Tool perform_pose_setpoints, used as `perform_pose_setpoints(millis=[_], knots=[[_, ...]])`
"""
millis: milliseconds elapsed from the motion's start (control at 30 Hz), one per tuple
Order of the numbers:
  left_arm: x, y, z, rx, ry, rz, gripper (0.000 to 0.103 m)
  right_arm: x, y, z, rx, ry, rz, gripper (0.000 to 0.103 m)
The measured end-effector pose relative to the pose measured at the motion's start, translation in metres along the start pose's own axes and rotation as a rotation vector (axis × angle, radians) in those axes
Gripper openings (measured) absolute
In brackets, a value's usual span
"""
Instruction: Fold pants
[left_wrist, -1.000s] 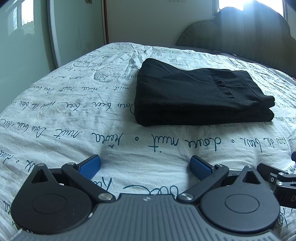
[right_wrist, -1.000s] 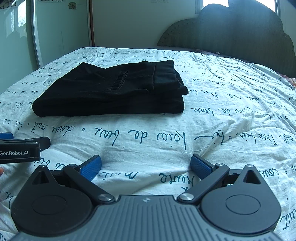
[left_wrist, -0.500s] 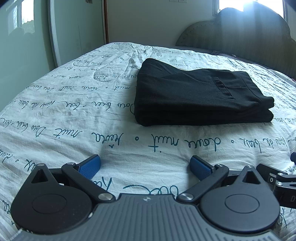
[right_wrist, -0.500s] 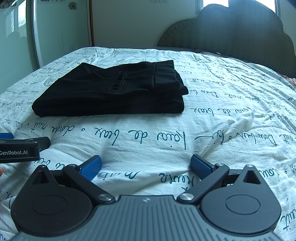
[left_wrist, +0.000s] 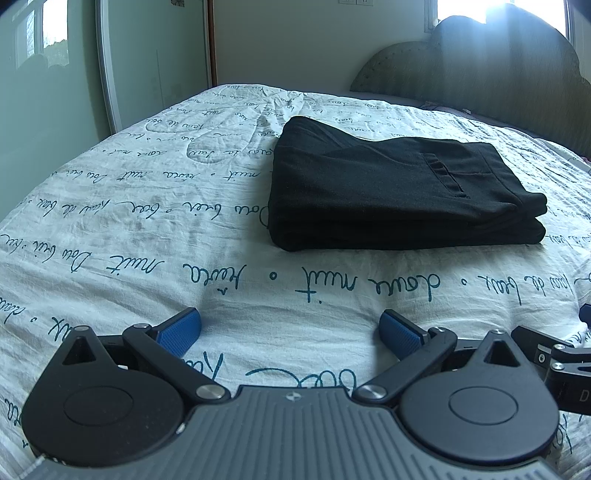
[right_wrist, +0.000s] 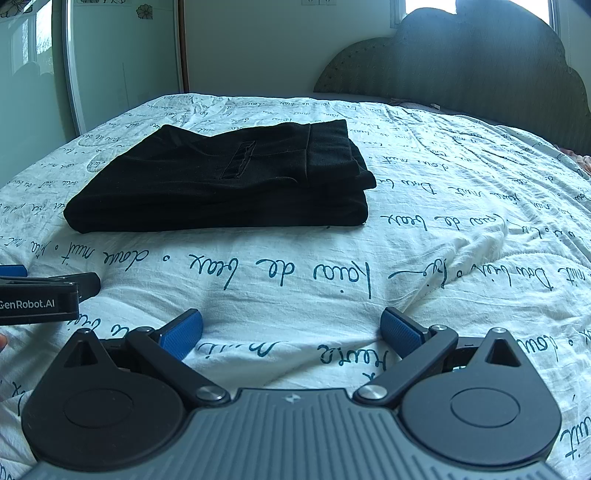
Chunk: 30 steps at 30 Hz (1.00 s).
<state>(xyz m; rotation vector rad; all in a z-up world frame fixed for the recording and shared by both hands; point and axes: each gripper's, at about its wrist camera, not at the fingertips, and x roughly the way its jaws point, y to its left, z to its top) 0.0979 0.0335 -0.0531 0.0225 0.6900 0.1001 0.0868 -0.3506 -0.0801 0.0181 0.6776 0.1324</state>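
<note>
Black pants (left_wrist: 388, 192) folded in a stack on bed (left_wrist: 147, 236), well ahead of both fingers, long axis crosswise, waistband rightward, left gripper (left_wrist: 290, 332) and right gripper (right_wrist: 291, 332) spread wide, nothing held.

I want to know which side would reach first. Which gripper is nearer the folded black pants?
Too close to call. The left gripper and right gripper both sit open, short of the pants, touching nothing.
</note>
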Motion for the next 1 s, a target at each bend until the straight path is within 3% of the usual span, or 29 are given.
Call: perform_pose_setpoints(millis=[1000], knots=[[0.0002,-0.0008,-0.0001,-0.006,0.001,0.000,0.103,-0.0002,0.0002,-0.0001,0.000,0.000,-0.001,0.103]])
